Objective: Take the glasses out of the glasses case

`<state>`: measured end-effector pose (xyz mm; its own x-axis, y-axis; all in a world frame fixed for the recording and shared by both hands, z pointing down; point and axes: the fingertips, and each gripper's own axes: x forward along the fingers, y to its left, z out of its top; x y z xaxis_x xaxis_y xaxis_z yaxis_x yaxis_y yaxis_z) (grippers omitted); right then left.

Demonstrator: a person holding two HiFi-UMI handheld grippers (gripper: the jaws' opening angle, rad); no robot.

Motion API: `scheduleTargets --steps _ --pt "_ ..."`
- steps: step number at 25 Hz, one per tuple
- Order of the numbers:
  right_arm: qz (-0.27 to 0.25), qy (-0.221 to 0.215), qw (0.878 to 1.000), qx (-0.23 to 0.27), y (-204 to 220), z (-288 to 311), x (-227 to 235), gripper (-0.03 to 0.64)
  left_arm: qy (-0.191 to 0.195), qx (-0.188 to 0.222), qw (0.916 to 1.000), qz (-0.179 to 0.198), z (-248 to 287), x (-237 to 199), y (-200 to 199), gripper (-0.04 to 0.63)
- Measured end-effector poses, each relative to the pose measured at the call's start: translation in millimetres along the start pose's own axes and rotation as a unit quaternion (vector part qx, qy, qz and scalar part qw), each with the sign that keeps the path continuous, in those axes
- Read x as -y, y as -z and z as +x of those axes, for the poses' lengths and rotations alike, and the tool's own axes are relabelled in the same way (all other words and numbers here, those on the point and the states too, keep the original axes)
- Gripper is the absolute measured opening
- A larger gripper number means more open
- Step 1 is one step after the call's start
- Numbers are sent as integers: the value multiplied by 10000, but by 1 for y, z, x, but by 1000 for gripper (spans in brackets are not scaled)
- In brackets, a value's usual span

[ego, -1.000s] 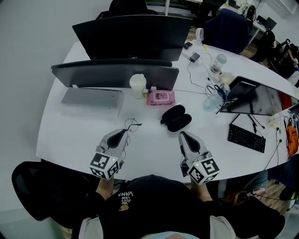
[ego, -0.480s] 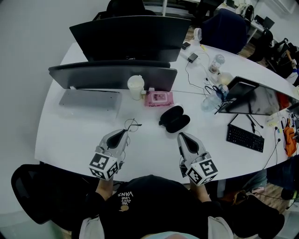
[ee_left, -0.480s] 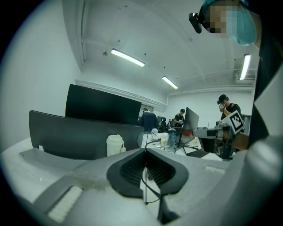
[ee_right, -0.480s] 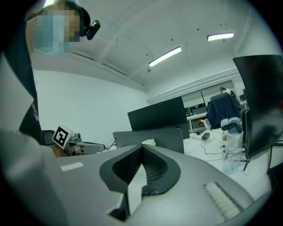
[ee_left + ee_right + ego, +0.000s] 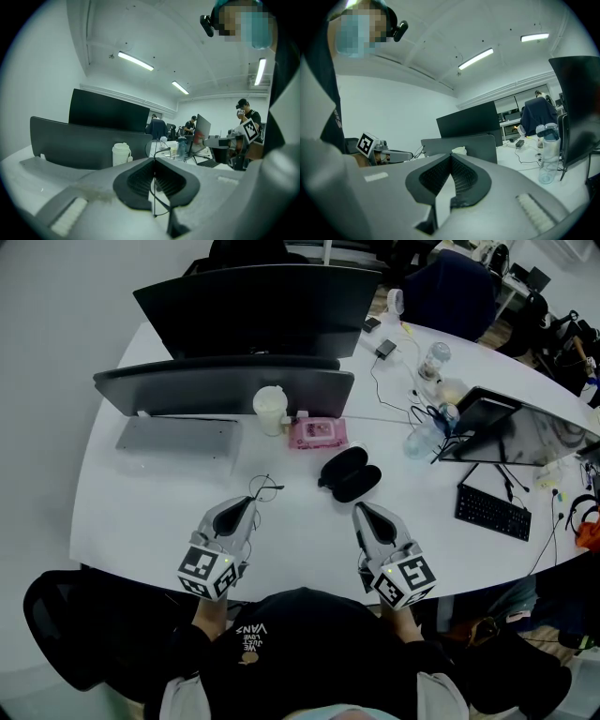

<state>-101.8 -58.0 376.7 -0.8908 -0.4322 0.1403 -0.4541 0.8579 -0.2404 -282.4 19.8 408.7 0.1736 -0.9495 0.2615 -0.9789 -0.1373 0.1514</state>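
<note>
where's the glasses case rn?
Head view: the glasses case lies mid-table, just nearer the person than the pink wipes pack, ahead of the right gripper and apart from it. The left gripper holds the glasses.

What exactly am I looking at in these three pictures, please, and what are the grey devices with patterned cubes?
There is no robot: a person holds a hand-operated gripper in each hand. The top-down picture comes from a camera on the person's head. The other two come from cameras riding on each gripper, looking along its fingers. The left gripper is shut on thin wire glasses; the right gripper is shut and empty. On the white table lie the open black glasses case, a pink packet and a cup.
</note>
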Motion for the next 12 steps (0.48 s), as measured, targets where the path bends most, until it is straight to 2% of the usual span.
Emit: scheduleTargets --steps 12 --pt "2 2 10000 -19 3 0 -3 -2 -25 -13 10000 -43 -3 -3 3 9"
